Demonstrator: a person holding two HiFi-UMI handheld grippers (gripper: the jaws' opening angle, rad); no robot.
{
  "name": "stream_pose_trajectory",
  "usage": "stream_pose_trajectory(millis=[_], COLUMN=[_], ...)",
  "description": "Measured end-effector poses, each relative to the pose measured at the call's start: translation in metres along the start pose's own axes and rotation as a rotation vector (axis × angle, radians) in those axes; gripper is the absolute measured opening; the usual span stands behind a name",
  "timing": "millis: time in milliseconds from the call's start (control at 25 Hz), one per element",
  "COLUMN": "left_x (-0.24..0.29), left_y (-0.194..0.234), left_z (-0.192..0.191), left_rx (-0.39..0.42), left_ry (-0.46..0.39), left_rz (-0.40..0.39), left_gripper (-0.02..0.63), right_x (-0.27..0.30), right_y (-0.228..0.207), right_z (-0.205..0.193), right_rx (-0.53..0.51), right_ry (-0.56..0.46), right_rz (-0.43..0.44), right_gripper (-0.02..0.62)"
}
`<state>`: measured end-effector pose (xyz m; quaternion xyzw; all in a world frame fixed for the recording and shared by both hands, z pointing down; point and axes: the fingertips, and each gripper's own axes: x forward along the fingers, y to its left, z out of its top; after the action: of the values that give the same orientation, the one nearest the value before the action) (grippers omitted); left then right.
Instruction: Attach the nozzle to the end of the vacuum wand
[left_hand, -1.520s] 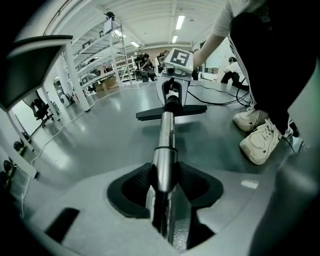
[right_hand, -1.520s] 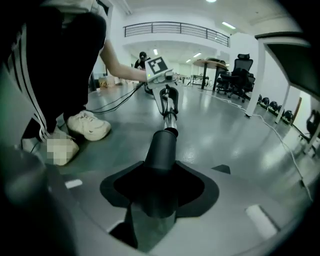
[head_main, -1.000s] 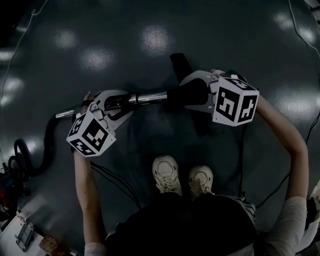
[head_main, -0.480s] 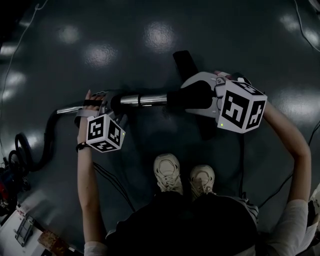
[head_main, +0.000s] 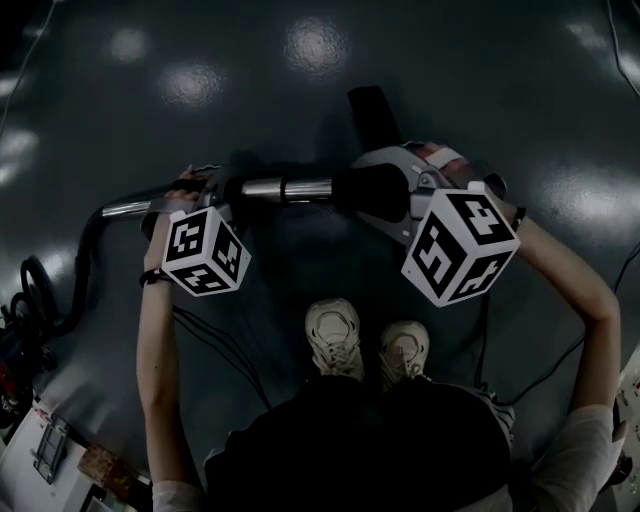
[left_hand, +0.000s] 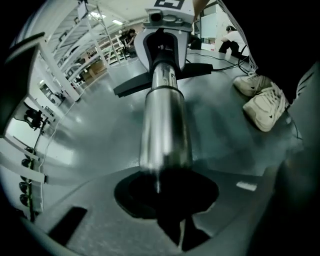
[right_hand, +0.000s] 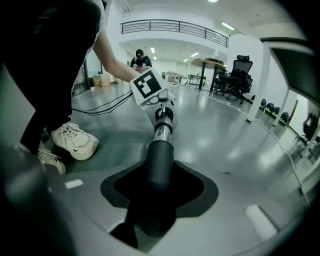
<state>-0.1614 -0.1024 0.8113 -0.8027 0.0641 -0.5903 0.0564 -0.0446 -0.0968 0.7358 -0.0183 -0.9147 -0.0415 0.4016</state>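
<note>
Dark glossy floor (head_main: 300, 60) spreads out under me, throwing back soft patches of ceiling light. My white sneakers (head_main: 335, 340) stand side by side on it low in the head view, with thin black cables (head_main: 215, 350) trailing past on their left. I hold the shiny metal vacuum wand (head_main: 290, 188) roughly level and off the floor, running across in front of me from one claw to the other. My left claw (left_hand: 167, 192) points steeply down over the wand's left part. Its jaws have just been closing, and they now pinch the tube, which runs out from between them toward my other hand in the left gripper view. Past that claw, a black hose (head_main: 85, 260) drops from the wand's far-left end and curls on the floor at the edge of the picture. My right claw (right_hand: 157, 192) is clamped on the round neck of the black plastic nozzle (head_main: 375, 190). The neck fills the dark gap between the jaws and lines up with the wand. The nozzle's wide flat head lies crosswise at the right claw, one end sticking out beyond it, away from me. The black neck meets the bare metal with no gap that I can see, but I cannot tell whether it is pushed fully home. Far behind, the right gripper view shows office chairs (right_hand: 235, 72) beside a desk.
</note>
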Motion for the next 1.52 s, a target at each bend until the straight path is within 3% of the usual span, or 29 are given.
stream_pose_trajectory(millis=[160,240,360,440,480,560,680,760,840,880,960,1040,1160,1280,1520], left_x=[0.009,0.007,0.0,-0.011,-0.017,-0.03,-0.049,-0.073,-0.113,-0.133,-0.157,-0.165,-0.169,-0.163,-0.161], left_y=[-0.007,-0.002,0.005,0.007,0.006,0.004,0.005,0.021,0.05,0.062,0.079,0.088,0.096,0.097,0.105], left_z=[-0.008,-0.009,-0.015,-0.02,-0.022,-0.021,-0.012,0.002,0.024,0.04,0.075,0.109,0.142,0.164,0.165], left_rx=[-0.029,-0.02,-0.016,-0.117,-0.197,-0.356,-0.491,-0.584,-0.728,-0.793,-0.902,-0.998,-1.061,-1.016,-1.069], left_ry=[0.023,0.036,0.076,0.047,0.01,-0.075,-0.168,-0.304,-0.571,-0.723,-0.97,-1.135,-1.243,-1.251,-1.377], left_rz=[-0.011,0.04,0.149,0.182,0.181,0.174,0.211,0.313,0.462,0.519,0.562,0.538,0.568,0.606,0.503], left_gripper=[0.092,0.099,0.169,0.208,0.225,0.24,0.247,0.228,0.06,0.007,0.005,0.005,0.005,0.003,0.003], right_x=[0.02,0.019,0.011,-0.005,-0.017,-0.047,-0.098,-0.133,-0.166,-0.18,-0.2,-0.211,-0.221,-0.22,-0.189], right_y=[0.005,0.0,-0.008,-0.02,-0.03,-0.054,-0.086,-0.099,-0.106,-0.107,-0.105,-0.099,-0.091,-0.089,-0.096], right_z=[-0.003,-0.002,0.002,0.007,0.01,0.017,0.029,0.038,0.045,0.045,0.038,0.03,0.027,0.018,-0.011], right_rx=[0.002,0.011,0.14,0.245,0.288,0.368,0.471,0.514,0.586,0.642,0.762,0.827,0.82,0.82,0.854], right_ry=[-0.026,-0.058,-0.135,-0.197,-0.227,-0.301,-0.463,-0.574,-0.698,-0.762,-0.854,-0.87,-0.83,-0.787,-0.753], right_rz=[0.055,0.019,-0.026,-0.064,-0.107,-0.224,-0.434,-0.572,-0.685,-0.731,-0.821,-0.895,-0.962,-0.981,-0.944], right_gripper=[0.195,0.197,0.207,0.208,0.172,0.081,0.028,0.023,0.02,0.018,0.008,0.008,0.008,0.008,0.008])
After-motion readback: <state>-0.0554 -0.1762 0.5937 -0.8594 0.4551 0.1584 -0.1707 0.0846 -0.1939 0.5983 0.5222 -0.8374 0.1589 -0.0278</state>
